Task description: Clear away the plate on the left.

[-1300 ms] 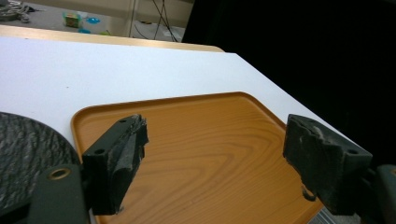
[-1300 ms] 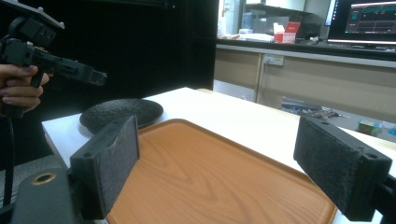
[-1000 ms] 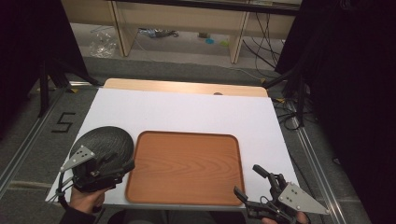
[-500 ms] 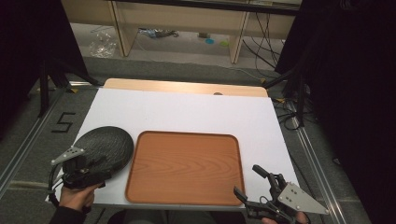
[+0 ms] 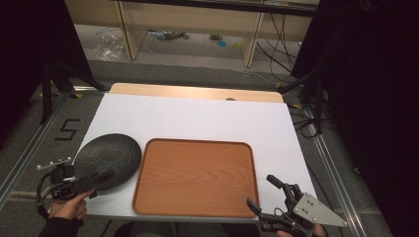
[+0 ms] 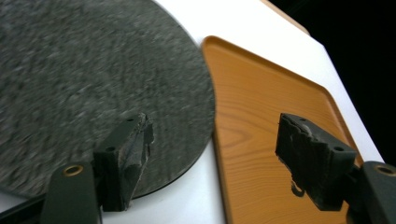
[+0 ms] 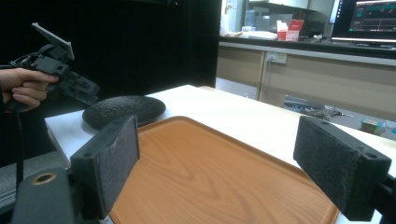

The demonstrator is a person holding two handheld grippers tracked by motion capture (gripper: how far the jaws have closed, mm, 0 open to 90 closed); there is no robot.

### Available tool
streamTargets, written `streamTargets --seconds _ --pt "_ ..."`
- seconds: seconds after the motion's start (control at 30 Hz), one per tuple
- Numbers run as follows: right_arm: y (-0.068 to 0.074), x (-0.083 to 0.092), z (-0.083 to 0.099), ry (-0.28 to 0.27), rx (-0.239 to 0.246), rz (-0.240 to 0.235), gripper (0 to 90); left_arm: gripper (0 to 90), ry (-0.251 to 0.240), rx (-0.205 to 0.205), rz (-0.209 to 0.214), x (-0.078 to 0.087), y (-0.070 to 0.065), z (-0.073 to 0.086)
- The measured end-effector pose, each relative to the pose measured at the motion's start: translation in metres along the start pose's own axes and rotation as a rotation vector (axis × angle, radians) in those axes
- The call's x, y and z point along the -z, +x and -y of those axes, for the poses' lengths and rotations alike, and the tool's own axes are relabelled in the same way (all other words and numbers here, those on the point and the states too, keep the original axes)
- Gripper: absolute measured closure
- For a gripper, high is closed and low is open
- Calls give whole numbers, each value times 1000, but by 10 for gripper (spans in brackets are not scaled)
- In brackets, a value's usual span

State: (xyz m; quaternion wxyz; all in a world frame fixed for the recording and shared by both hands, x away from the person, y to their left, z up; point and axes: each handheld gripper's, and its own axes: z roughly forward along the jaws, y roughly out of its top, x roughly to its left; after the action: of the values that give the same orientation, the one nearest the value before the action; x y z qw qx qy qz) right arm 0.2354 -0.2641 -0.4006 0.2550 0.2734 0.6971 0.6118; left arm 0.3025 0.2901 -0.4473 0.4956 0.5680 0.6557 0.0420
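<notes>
A dark grey round plate (image 5: 106, 159) lies at the near left of the white table, beside a brown wooden tray (image 5: 195, 177). My left gripper (image 5: 93, 183) hovers at the plate's near-left rim, held in a hand (image 5: 66, 207). Its jaws stand open and have just been closing a little, with nothing gripped between them. In the left gripper view the plate (image 6: 93, 84) and the tray (image 6: 271, 107) lie below the left gripper (image 6: 215, 149). My right gripper (image 5: 262, 191) stands open at the tray's near-right corner. From the right gripper (image 7: 229, 158), the tray (image 7: 224, 163), the plate (image 7: 123, 109) and the left gripper (image 7: 79, 88) are visible.
A white sheet (image 5: 197, 118) covers the table, with a strip of wooden tabletop (image 5: 197, 92) at the back. Behind the table stand low shelves (image 5: 188, 19) with clutter on the floor. A "5" mark (image 5: 66, 129) is on the floor at left, and cables (image 5: 301, 118) trail at right.
My left gripper has moved left and toward the person, from over the plate to its near-left rim, and has sunk a little. The right gripper has not moved.
</notes>
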Motion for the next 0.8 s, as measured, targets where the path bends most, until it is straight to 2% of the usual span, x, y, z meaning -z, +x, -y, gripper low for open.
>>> streamTargets --seconds 0.03,0.1,0.13,0.27,0.3,0.33,0.43,0.5,0.53,0.63,0.73,0.8 --pt "0 0 0 0 0 0 153 257 0 0 0 0 0 0" --pt "0 0 0 -1 2 0 154 266 5 44 -12 1 6 0" --pt "0 0 0 -1 0 0 154 269 15 80 -38 1 9 1" --pt "0 0 0 -2 2 0 154 283 19 143 -93 5 16 3" --pt "0 0 0 -2 2 0 154 287 19 143 -93 5 16 3" --pt "0 0 0 0 0 -1 154 288 12 186 -99 7 21 4" --pt "1 1 0 4 -1 -3 154 303 -8 239 -108 10 26 5" --pt "0 0 0 4 2 -5 154 306 -10 247 -109 11 27 5" --pt "1 0 0 -6 2 10 154 307 -17 257 -123 12 27 5" --pt "1 0 0 -5 2 9 154 309 -21 265 -143 13 28 6" --pt "1 0 0 -6 3 11 154 317 -9 294 -177 13 33 8" --pt "1 0 0 -6 2 10 154 319 -7 310 -183 13 34 8"
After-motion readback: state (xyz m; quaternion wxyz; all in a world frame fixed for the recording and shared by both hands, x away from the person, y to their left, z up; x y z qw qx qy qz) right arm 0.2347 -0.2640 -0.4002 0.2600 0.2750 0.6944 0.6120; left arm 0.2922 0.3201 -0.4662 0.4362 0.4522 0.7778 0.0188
